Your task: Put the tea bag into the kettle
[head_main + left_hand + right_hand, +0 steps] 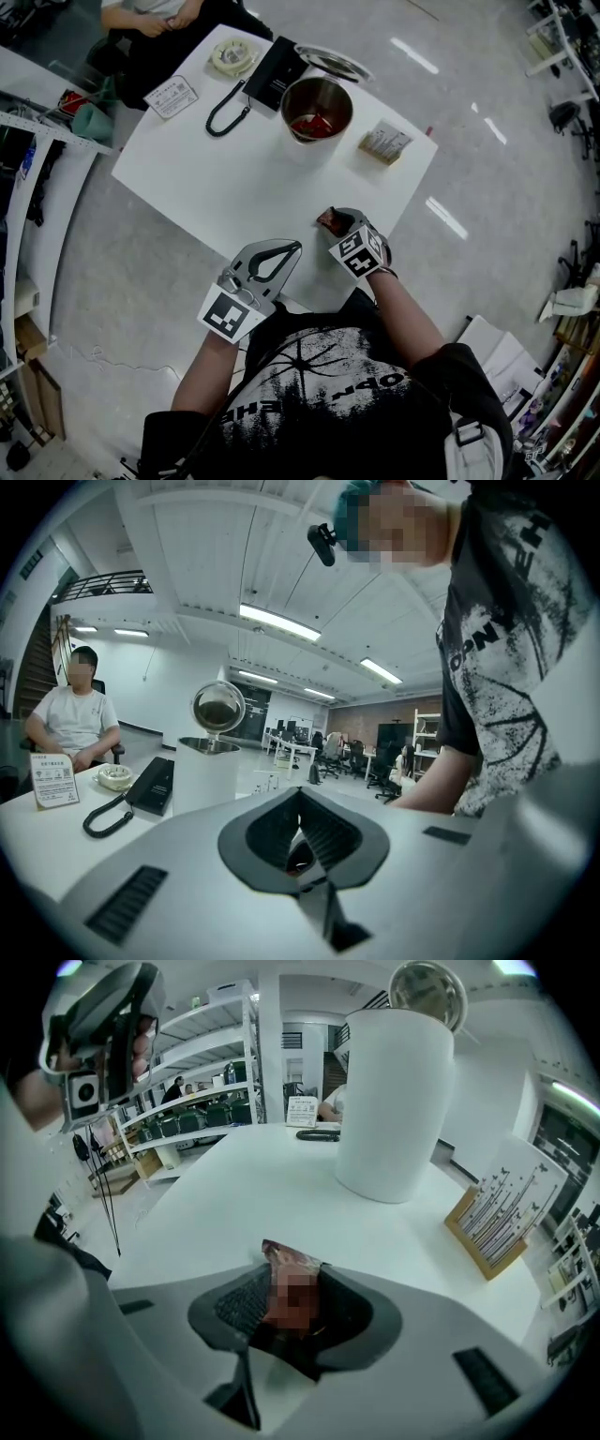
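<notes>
A dark red tea bag (328,221) (292,1279) sits between the jaws of my right gripper (336,223) (292,1283), which is shut on it just above the white table (234,178) near the front edge. Its top sticks out past the pads. The kettle (317,108) (394,1101) (204,771) stands at the table's far side with its lid (333,61) flipped up, and something red lies inside. My left gripper (292,247) (300,794) hovers at the front edge, left of the right one, shut with its tips touching and nothing held.
A black desk phone (272,75) with a coiled cord lies left of the kettle, beside a round cream object (232,56) and a card stand (172,96). A small wooden holder (384,142) stands right of the kettle. A person (155,19) sits at the far corner.
</notes>
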A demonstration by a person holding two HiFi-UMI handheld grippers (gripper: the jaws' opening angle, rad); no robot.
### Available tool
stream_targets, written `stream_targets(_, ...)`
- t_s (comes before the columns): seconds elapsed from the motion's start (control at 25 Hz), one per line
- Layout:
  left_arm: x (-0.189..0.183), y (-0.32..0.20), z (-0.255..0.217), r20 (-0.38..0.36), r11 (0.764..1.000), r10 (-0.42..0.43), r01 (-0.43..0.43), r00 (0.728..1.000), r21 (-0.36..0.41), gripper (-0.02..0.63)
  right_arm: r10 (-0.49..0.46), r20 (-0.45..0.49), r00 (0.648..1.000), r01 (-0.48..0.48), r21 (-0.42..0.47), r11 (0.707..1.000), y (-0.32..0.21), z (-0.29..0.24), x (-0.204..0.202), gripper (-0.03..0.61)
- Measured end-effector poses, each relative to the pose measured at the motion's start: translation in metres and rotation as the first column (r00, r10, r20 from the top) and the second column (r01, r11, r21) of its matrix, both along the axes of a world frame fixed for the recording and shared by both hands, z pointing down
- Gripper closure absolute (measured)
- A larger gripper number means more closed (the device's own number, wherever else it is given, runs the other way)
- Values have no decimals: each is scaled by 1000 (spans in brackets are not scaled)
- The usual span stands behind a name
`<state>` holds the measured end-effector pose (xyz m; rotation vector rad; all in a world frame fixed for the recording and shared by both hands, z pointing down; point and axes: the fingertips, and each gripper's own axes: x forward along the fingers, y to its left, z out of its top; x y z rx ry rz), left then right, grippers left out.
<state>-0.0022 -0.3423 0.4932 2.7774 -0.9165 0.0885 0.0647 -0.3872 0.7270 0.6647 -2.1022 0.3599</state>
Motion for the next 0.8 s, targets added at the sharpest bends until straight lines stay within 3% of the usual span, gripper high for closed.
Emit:
stream_targets(0.52,-2,2,0,4,1000,-13,13,1000,1,601,16,47,999,-15,-17,1000,-3,-3,3,449)
stream_targets(0.8,-4,1,-5,1,1000,-13,13,1000,22,601,27,103,994,-30,32,999,-8,-27,4,449)
